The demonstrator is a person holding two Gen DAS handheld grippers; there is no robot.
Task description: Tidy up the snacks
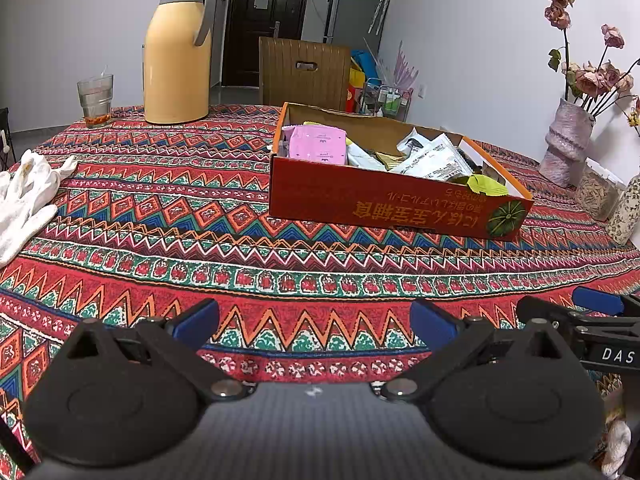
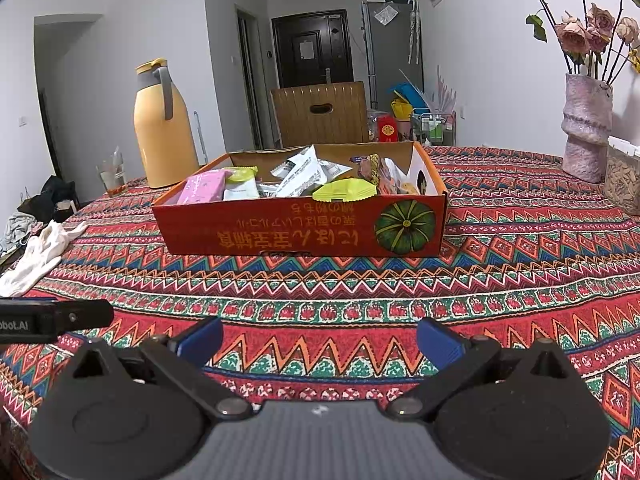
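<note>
A red cardboard box [image 1: 384, 204] [image 2: 304, 232] with a pumpkin picture stands on the patterned tablecloth, holding several snack packets: a pink one [image 1: 318, 145] [image 2: 202, 187], white ones [image 1: 434, 158] [image 2: 298, 172] and a yellow-green one [image 1: 486, 185] [image 2: 345, 191]. My left gripper [image 1: 314, 322] is open and empty, low over the cloth well in front of the box. My right gripper [image 2: 320, 340] is open and empty, also in front of the box; its fingers [image 1: 596, 302] show at the right edge of the left wrist view.
A yellow thermos jug [image 1: 178, 52] [image 2: 162, 128] and a glass [image 1: 96, 98] [image 2: 112, 174] stand at the back left. White gloves [image 1: 24, 196] [image 2: 38, 256] lie at the left. A pink vase with flowers [image 1: 566, 144] [image 2: 586, 128] and jars [image 2: 622, 184] stand at the right. A chair [image 2: 320, 114] is behind.
</note>
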